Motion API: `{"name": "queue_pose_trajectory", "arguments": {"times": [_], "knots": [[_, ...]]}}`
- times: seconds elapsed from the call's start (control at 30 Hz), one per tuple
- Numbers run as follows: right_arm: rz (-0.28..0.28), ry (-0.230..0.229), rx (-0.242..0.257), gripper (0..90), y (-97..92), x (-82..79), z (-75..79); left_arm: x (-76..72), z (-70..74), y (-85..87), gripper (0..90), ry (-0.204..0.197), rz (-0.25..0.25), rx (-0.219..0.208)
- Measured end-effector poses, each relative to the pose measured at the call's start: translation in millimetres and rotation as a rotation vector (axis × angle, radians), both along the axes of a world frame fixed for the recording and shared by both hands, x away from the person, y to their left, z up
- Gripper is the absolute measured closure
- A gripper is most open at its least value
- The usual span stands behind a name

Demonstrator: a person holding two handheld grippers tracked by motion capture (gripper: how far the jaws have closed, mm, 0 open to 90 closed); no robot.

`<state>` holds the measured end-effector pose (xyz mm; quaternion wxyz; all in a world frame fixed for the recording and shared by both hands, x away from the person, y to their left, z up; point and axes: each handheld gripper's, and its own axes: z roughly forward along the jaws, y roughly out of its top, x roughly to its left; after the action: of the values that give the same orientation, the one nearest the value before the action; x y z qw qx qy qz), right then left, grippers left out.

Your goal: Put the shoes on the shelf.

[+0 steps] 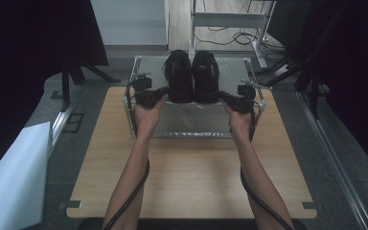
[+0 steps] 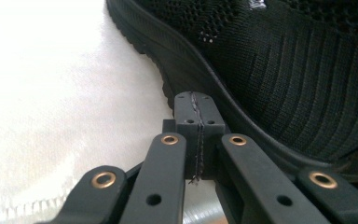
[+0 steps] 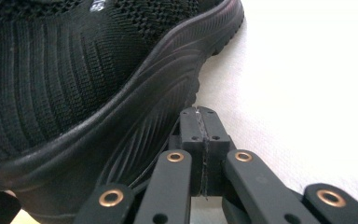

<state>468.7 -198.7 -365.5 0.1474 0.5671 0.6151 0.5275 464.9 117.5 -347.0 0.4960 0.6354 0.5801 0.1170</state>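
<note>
Two black knit shoes stand side by side, toes away from me, on the white surface inside a metal-framed box [image 1: 139, 60]. The left shoe [image 1: 178, 76] [image 2: 279, 70] has my left gripper [image 1: 164, 91] [image 2: 194, 99] at its outer heel side, jaws shut with nothing between them, tips against the sole's edge. The right shoe [image 1: 206, 76] [image 3: 84, 79] has my right gripper [image 1: 223, 95] [image 3: 198, 112] at its outer heel side, jaws shut and empty, tips beside the sole.
The box sits at the far end of a wooden table [image 1: 191, 177]. A white board [image 1: 14, 177] leans at the left. Dark curtains, stands and a metal rack [image 1: 230, 21] with cables surround the far side.
</note>
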Motion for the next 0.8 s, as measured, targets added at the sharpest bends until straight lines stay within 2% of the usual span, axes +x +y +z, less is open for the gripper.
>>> {"name": "queue_pose_trajectory", "arguments": {"times": [0.07,0.13,0.17,0.2,0.3,0.37,0.4,0.47,0.57,0.63,0.73,0.8], "knots": [[0.009,-0.001,-0.015,90.0,0.4,2.0,0.4,1.1,0.5,0.1,89.5,-0.006,-0.003,0.013],[0.019,-0.006,-0.024,89.0,-0.8,0.5,2.5,-4.1,3.0,-1.2,82.8,-0.044,-0.002,0.088],[0.019,-0.017,-0.040,84.8,-2.0,-2.0,3.7,-8.3,4.5,-0.9,79.2,-0.065,-0.010,0.105],[0.022,-0.031,-0.052,81.1,-4.1,-4.9,4.7,-12.2,6.0,-0.4,75.3,-0.081,-0.017,0.104],[0.051,-0.057,-0.031,75.6,-11.5,-12.7,7.3,-24.2,11.7,-1.4,66.5,-0.120,-0.027,0.133],[0.067,-0.078,-0.032,70.7,-14.4,-19.3,9.8,-31.9,14.3,-1.8,60.0,-0.144,-0.043,0.131],[0.101,-0.092,-0.022,66.4,-17.0,-26.7,12.8,-36.7,15.5,-2.0,53.8,-0.156,-0.052,0.141],[0.105,-0.100,-0.022,64.4,-17.5,-29.3,13.6,-42.7,15.6,-1.5,51.7,-0.169,-0.064,0.145],[0.132,-0.123,-0.026,58.4,-20.7,-38.7,15.2,-52.5,11.7,1.9,44.4,-0.176,-0.088,0.112],[0.149,-0.136,-0.024,54.5,-22.9,-44.5,14.4,-58.5,6.8,4.1,38.6,-0.171,-0.105,0.092],[0.189,-0.146,-0.040,49.1,-25.9,-51.5,11.9,-66.1,-0.4,6.7,31.2,-0.161,-0.116,0.102],[0.210,-0.155,-0.040,46.4,-28.5,-56.0,9.3,-71.1,-4.3,9.5,29.1,-0.155,-0.128,0.092]]}}
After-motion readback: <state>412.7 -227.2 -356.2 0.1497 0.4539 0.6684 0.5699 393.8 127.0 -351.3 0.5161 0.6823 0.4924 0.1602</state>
